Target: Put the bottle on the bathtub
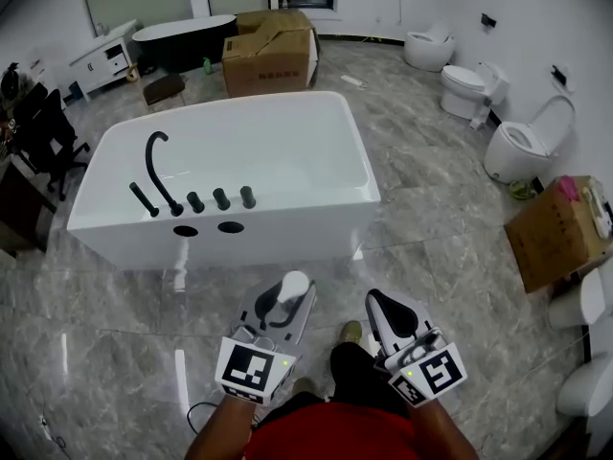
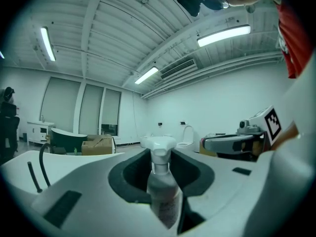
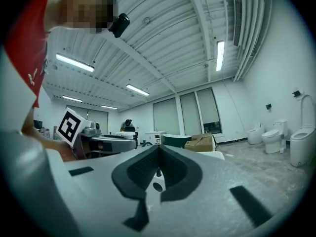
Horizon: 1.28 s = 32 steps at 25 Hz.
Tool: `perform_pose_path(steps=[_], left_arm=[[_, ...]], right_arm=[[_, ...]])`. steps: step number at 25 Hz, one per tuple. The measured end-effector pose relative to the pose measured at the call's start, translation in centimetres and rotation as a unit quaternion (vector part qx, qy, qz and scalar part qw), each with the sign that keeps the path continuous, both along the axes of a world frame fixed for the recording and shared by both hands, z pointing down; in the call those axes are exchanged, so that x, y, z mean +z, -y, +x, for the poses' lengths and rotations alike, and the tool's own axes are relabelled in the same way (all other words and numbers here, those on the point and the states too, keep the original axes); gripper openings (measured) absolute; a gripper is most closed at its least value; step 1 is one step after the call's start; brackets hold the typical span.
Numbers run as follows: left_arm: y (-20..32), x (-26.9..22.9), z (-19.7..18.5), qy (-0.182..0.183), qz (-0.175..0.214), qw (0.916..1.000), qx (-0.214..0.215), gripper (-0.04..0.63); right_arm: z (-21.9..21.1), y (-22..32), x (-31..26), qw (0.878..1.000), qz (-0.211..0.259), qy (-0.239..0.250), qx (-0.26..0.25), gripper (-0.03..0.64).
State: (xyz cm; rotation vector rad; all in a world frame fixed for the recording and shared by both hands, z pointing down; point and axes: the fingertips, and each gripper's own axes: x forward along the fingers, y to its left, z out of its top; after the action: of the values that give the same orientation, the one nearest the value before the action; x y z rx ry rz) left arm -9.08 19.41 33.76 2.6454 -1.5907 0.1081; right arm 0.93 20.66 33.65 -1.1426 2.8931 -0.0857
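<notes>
A clear spray bottle [image 2: 163, 194] with a white trigger cap [image 1: 293, 284] stands upright between the jaws of my left gripper [image 1: 283, 300], which is shut on it. This gripper hangs over the floor a short way in front of the white bathtub [image 1: 287, 147]. The tub's near ledge carries a black faucet [image 1: 158, 166] and black knobs. My right gripper [image 1: 376, 302] is level with the left one, to its right. In the right gripper view its dark pads [image 3: 140, 169] meet at the tip with nothing between them.
Cardboard boxes [image 1: 271, 51] and a dark tub [image 1: 182, 36] stand behind the bathtub. Toilets [image 1: 522, 147] line the right wall, with another box [image 1: 560, 233] near them. A black chair [image 1: 43, 132] is at the left. A grey marble floor [image 1: 441, 257] surrounds the tub.
</notes>
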Motion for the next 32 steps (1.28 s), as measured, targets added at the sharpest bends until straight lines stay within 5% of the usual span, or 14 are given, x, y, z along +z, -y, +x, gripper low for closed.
perform_pose_path(steps=[23,32], left_arm=[[32.2,8.7,-1.0,0.028,-0.01,0.9941,-0.105,0.109],[39.8,16.4,-2.5,0.061,-0.032,0.9946,-0.078,0.109]], right_arm=[[3.2,31.6,3.1,0.998,-0.017,0.003,-0.06,0.005],[2.3,37.3,5.3,0.999,-0.037,-0.018,-0.008,0.005]])
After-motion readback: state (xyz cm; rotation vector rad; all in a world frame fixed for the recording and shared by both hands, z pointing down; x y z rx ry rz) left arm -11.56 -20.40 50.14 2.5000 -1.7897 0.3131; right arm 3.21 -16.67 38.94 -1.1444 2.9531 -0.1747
